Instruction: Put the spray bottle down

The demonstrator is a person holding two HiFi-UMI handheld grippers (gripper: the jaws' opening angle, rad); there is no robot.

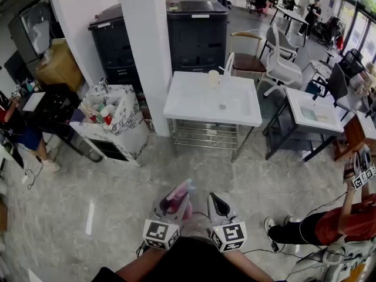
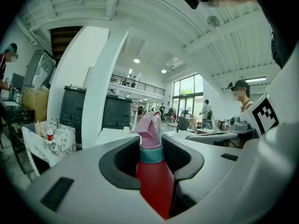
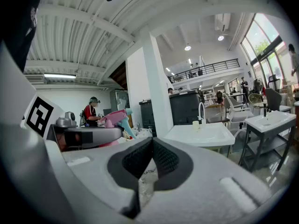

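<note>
Red spray bottle (image 2: 154,181), base hidden, clamped in my left tongs (image 2: 152,146); my right tongs (image 3: 150,148) are closed, empty.

We list, on a marble floor (image 1: 76,216):
- a white sink (image 1: 194,104) on a metal rack, centre, with a cup (image 1: 214,78) at its back edge
- a white pillar (image 1: 147,46) just left of it
- dark cabinets (image 1: 197,34) behind
- a patterned box (image 1: 117,122) of bottles left of the pillar
- a wooden-seated chair (image 1: 247,60)
- a second sink (image 1: 314,111), right
</note>
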